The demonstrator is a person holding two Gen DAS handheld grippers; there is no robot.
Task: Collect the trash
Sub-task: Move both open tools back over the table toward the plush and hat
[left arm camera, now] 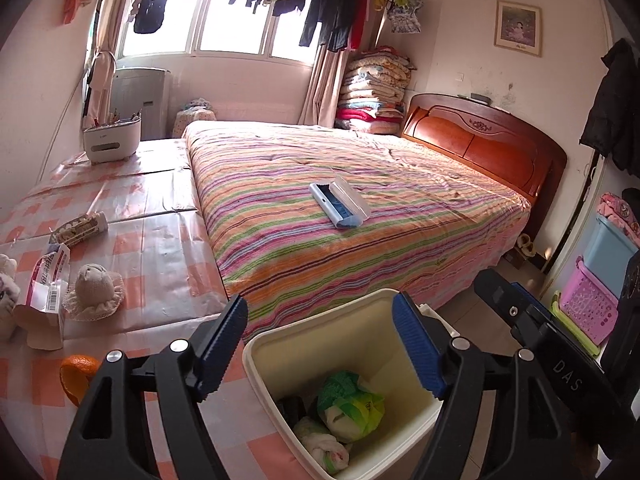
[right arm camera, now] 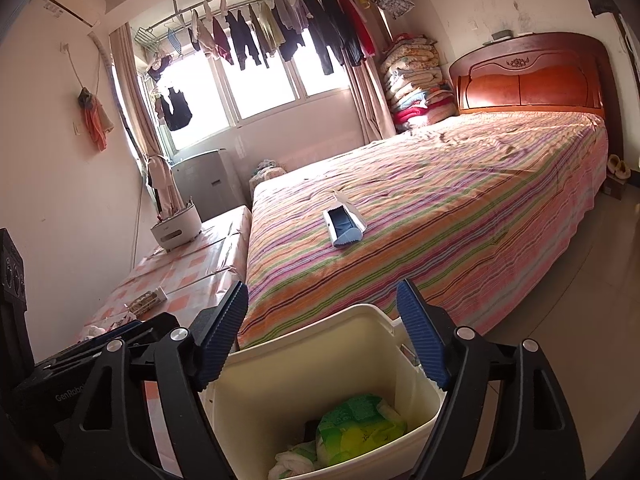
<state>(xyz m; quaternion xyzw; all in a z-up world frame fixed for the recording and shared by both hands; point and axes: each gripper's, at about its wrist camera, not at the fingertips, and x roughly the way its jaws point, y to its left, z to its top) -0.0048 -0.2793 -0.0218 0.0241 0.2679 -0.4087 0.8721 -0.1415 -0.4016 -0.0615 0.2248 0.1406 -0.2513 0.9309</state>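
A cream trash bin stands on the floor between the bed and the table, right under both grippers. Inside lie a green and yellow plastic bag and a white crumpled wad. My left gripper is open over the bin's mouth, with nothing between its blue pads. My right gripper is also open above the bin and holds nothing. In the left wrist view the right gripper's body shows at the right edge.
A table with a pink checked cloth carries an orange, a torn packet, a knitted hat figure and a snack pack. A blue-and-white brush lies on the striped bed. Plastic baskets stand at right.
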